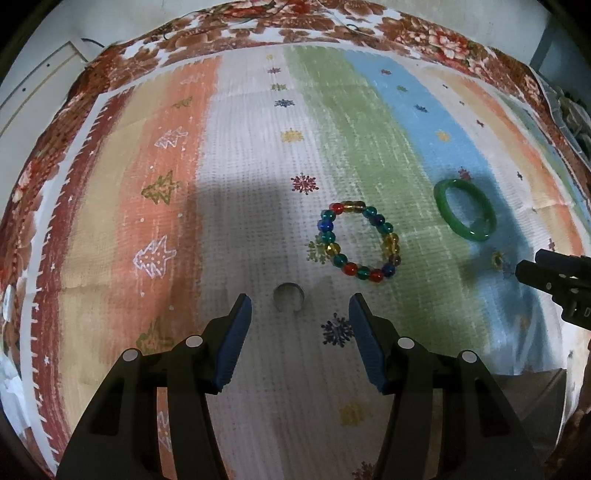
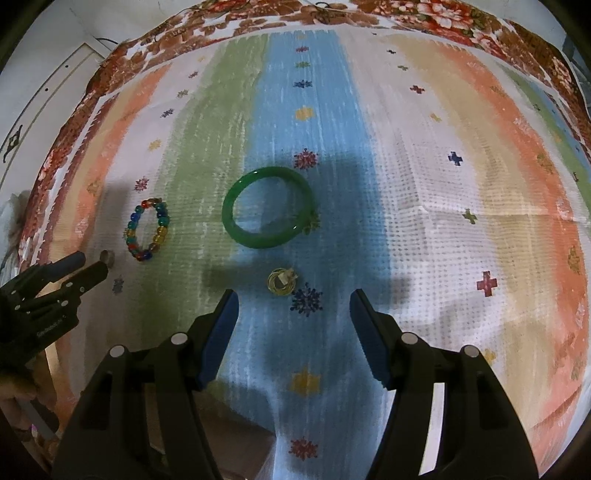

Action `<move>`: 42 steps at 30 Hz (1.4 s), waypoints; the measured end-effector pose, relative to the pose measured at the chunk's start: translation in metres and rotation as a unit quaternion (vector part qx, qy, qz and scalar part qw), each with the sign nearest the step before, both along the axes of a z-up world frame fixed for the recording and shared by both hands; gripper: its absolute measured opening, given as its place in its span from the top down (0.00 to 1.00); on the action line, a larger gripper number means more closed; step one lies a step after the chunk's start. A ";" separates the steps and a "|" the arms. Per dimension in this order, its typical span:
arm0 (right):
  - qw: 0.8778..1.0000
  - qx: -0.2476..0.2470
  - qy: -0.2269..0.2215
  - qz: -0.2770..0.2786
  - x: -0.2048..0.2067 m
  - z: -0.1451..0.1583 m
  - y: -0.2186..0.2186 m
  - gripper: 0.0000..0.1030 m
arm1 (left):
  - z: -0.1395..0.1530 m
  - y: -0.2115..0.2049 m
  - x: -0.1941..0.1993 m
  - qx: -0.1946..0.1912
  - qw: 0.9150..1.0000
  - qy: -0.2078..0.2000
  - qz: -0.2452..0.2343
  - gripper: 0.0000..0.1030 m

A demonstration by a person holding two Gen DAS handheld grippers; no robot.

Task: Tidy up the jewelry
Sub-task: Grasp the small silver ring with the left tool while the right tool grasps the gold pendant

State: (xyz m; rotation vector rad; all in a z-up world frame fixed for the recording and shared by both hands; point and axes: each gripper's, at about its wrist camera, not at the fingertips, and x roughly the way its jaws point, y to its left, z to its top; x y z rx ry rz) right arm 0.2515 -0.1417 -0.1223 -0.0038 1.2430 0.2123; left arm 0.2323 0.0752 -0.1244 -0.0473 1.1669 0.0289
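A small silver ring (image 1: 288,295) lies on the striped cloth just ahead of my open left gripper (image 1: 300,308), between its fingers' line. A multicoloured bead bracelet (image 1: 358,242) lies to its right and farther. A green bangle (image 1: 464,209) lies farther right. In the right wrist view the green bangle (image 2: 269,211) is ahead, a small gold ring (image 2: 281,281) lies just before my open right gripper (image 2: 293,304), and the bead bracelet (image 2: 148,229) and silver ring (image 2: 107,257) lie left. Both grippers are empty.
The striped cloth (image 1: 258,147) lies over a floral tablecloth (image 1: 295,26). My right gripper's tip (image 1: 554,280) shows at the right edge of the left view; my left gripper (image 2: 55,291) shows at the left of the right view. The table's near edge (image 1: 535,373) is lower right.
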 end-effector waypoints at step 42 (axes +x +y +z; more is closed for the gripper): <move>0.999 -0.026 0.014 0.019 0.020 -0.026 0.011 0.81 | -0.021 0.000 0.008 0.008 1.000 0.015 -0.018 0.80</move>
